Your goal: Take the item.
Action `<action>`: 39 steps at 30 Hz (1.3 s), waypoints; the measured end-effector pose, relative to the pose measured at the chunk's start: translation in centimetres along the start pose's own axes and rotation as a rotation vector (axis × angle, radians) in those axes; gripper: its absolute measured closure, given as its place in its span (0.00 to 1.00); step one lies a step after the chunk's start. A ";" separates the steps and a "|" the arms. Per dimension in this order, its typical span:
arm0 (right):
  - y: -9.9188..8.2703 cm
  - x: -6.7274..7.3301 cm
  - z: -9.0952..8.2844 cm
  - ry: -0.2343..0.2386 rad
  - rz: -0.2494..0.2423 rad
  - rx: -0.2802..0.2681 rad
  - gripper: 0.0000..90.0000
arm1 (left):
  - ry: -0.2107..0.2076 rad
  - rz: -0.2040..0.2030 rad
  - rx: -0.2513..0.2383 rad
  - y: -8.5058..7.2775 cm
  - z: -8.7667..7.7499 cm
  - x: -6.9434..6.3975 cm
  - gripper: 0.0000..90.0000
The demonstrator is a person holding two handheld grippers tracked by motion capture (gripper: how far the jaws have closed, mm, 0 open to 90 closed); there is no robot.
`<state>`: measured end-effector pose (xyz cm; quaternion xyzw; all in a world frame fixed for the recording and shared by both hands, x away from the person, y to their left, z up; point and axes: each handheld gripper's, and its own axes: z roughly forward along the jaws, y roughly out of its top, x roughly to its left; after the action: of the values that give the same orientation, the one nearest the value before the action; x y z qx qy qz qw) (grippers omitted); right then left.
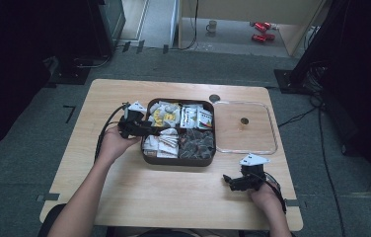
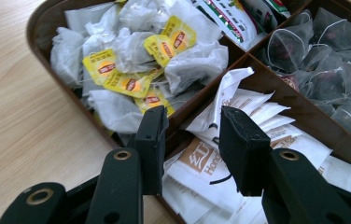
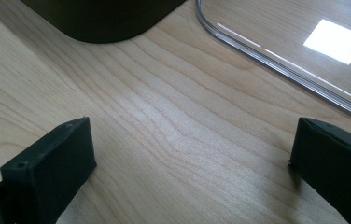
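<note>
A light wooden table stands on a grey floor in a dim room. Near its middle sits a dark brown tray split into four compartments. The far left compartment holds white tea bags with yellow tags. The far right one holds printed sachets. The near right one holds dark mesh pyramid tea bags. The near left one holds flat white paper packets with brown lettering.

The left gripper reaches in over the tray's left edge. Its jaws are partly open, straddling the packets just beside the divider; whether the pads press on one cannot be told.

A clear plastic lid lies flat just right of the tray. The right gripper rests near the table's front right corner, jaws wide apart over bare wood, holding nothing.
</note>
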<state>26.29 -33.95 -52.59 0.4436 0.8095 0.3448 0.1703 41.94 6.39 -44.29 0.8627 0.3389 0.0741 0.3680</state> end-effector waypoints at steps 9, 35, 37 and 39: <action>0.0 0.0 0.0 -0.002 0.001 -0.001 0.00 | -0.006 0.006 -0.001 0.2 1.1 -0.3 0.70; -0.4 0.4 -0.4 -0.017 0.014 -0.002 0.00 | 0.002 0.081 0.056 0.1 3.5 -1.3 0.88; -0.4 0.4 -0.4 -0.017 0.015 -0.002 0.00 | -0.005 0.078 0.055 0.1 3.5 -1.2 0.91; -0.4 0.4 -0.4 -0.016 0.015 -0.002 0.00 | -0.006 0.085 0.054 0.0 3.6 -1.3 0.93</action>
<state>25.61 -33.95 -52.60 0.4521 0.8045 0.3432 0.1749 42.33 3.46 -46.68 0.8862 0.3026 0.0779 0.3422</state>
